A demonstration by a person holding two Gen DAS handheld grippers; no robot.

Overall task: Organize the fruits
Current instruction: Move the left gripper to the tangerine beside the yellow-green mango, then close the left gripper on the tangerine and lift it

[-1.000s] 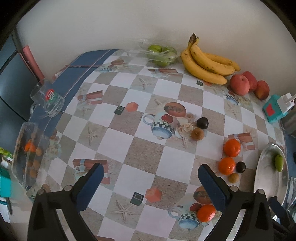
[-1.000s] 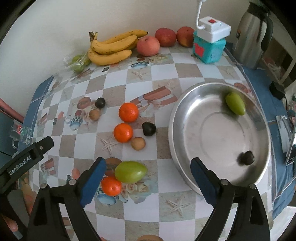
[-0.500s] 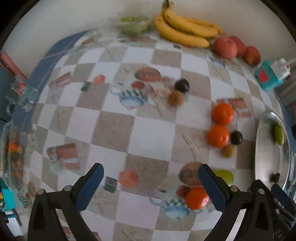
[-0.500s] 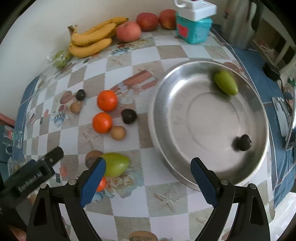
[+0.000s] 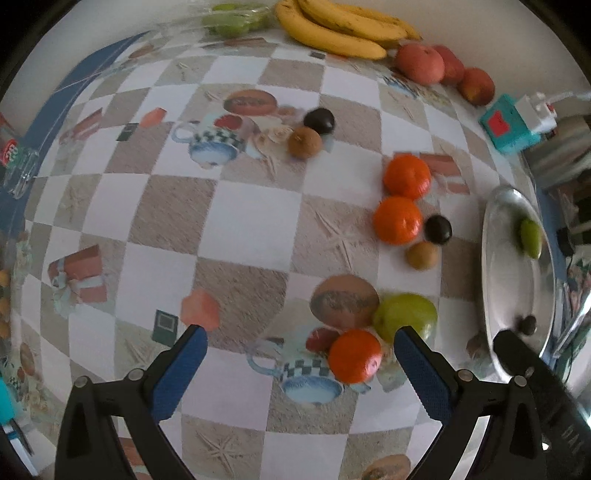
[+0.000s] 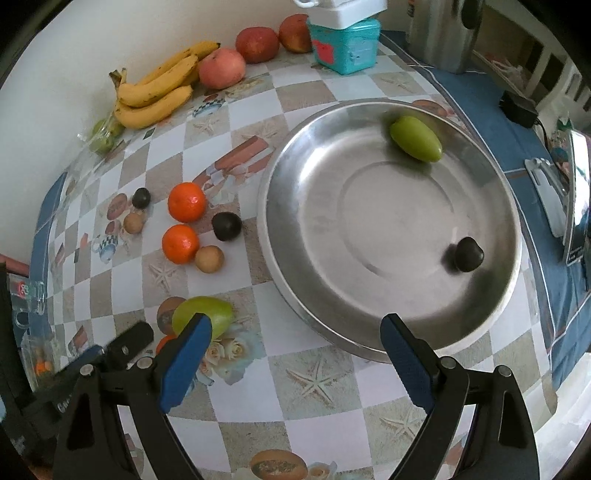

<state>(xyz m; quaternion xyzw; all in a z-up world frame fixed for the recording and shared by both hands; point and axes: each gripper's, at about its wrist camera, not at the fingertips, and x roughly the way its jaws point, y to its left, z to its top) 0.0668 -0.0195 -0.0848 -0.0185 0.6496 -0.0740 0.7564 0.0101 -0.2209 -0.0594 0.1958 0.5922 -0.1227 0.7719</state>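
Observation:
A steel dish holds a green fruit and a small dark fruit; it shows at the right edge in the left wrist view. My left gripper is open, low over the cloth, with an orange between its fingers near the right one and a green mango just beyond. My right gripper is open and empty over the dish's near rim. Two oranges, dark fruits and brown fruits lie left of the dish.
Bananas, apples and a bag of green fruit line the wall. A teal box and a kettle stand at the back. A glass mug stands at the left edge.
My left gripper has moved forward and right, down toward the nearest orange and the mango. My right gripper has shifted toward the dish. Both stay open.

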